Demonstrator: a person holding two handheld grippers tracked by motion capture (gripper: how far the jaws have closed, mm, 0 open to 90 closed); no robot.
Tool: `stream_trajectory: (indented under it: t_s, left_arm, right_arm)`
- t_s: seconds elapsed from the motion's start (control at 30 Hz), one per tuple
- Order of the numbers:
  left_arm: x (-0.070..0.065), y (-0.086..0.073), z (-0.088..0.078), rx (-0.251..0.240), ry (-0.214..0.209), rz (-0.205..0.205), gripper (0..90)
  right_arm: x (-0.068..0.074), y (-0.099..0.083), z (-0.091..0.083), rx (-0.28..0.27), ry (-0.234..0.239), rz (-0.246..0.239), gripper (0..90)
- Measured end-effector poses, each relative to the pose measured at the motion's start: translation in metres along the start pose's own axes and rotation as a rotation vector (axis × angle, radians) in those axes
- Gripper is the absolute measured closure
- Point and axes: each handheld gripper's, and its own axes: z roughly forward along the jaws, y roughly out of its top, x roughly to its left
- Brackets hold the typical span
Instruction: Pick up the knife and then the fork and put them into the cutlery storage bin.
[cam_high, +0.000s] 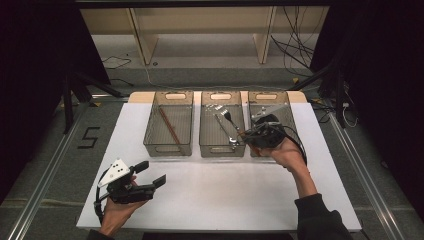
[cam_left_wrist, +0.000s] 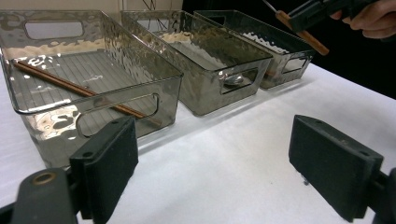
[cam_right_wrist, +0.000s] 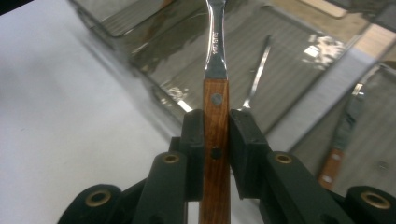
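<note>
Right tool (cam_right_wrist: 216, 135) pinching wood-handled knife (cam_right_wrist: 215, 93) above middle bin (cam_high: 222, 125), mid-sort carry; next needs release into matching bin; left tool (cam_left_wrist: 224, 168) spread, idle.

Grey floor (cam_high: 210, 77), wooden shelving (cam_high: 200, 30), dark surroundings.

A wood-handled utensil (cam_right_wrist: 215, 135) with two rivets and a stamped steel shank is clamped at its handle between the right hand-held gripper (cam_right_wrist: 216, 140) jaws, held above the bins, pointing away.
</note>
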Motion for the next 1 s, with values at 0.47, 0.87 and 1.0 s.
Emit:
stream_trajectory:
  t_s: [0.47, 0.87, 1.0]
  left_arm:
    - [0.000, 0.000, 0.000, 0.000, -0.001, -0.001, 15.4]
    - [0.000, 0.000, 0.001, 0.001, -0.001, -0.001, 15.4]
    - [0.000, 0.000, 0.000, 0.001, -0.001, -0.002, 15.4]
  right_arm:
    - [-0.055, -0.004, -0.005, 0.010, -0.136, 0.175, 77.3]
    - [-0.093, -0.012, 0.017, 0.079, -0.229, 0.324, 77.2]
    - [-0.096, -0.012, 0.025, 0.096, -0.243, 0.345, 77.1]
